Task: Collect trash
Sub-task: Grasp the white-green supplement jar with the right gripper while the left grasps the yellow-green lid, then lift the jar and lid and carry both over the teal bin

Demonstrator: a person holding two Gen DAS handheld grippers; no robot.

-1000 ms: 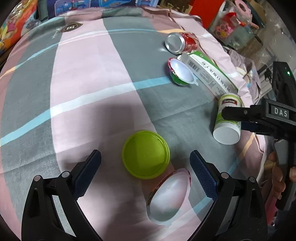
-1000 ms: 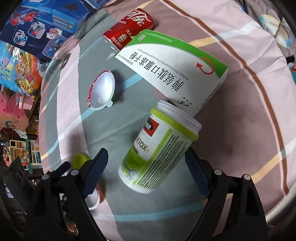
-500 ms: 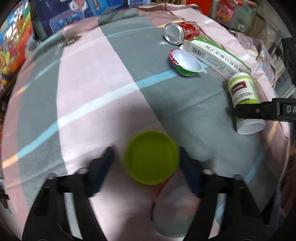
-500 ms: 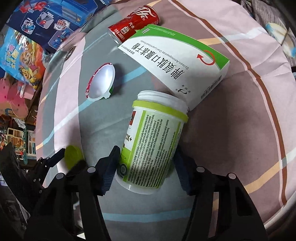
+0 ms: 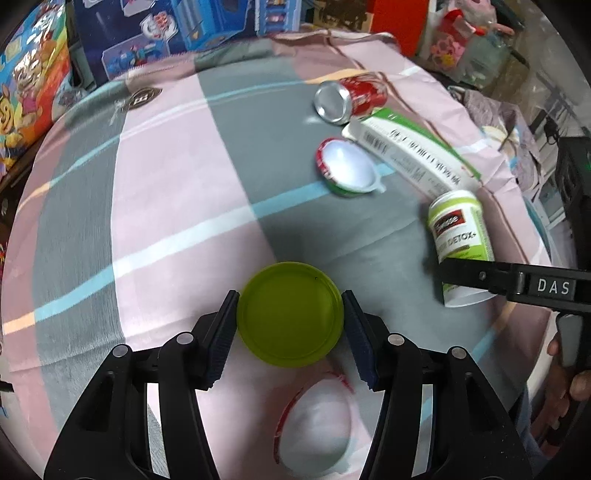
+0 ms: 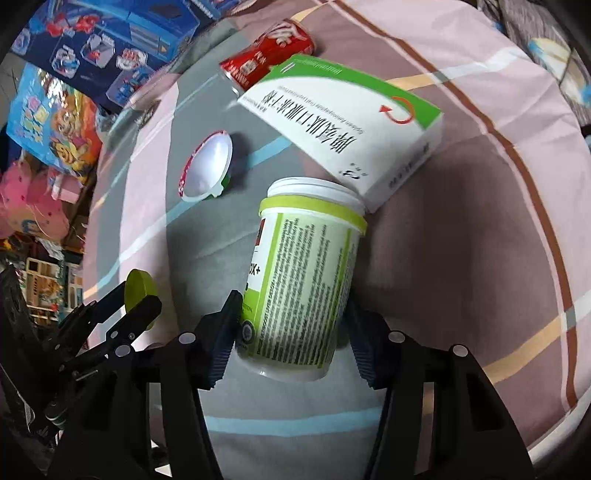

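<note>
A round lime-green lid (image 5: 290, 314) sits between the pads of my left gripper (image 5: 290, 299), which is shut on its rim just above the striped cloth (image 5: 166, 184). The right wrist view shows that lid (image 6: 137, 288) edge-on at the lower left. A white and green supplement bottle (image 6: 303, 284) lies tilted, its open mouth pointing away. My right gripper (image 6: 291, 314) has its jaws closing on the bottle's lower body, and both pads touch it. From the left wrist view the bottle (image 5: 460, 236) lies at the right under a black finger (image 5: 480, 275).
A red soda can (image 5: 347, 99) lies at the back beside a white and green carton (image 5: 410, 155). An empty red-rimmed cup (image 5: 345, 170) lies near them. A second cup (image 5: 317, 424) lies under the left gripper. Toy boxes (image 5: 166, 29) line the far edge.
Both grippers went from wide open to closed. The left took hold of the green lid and rose a little; the right closed on the bottle, which swung more upright in view.
</note>
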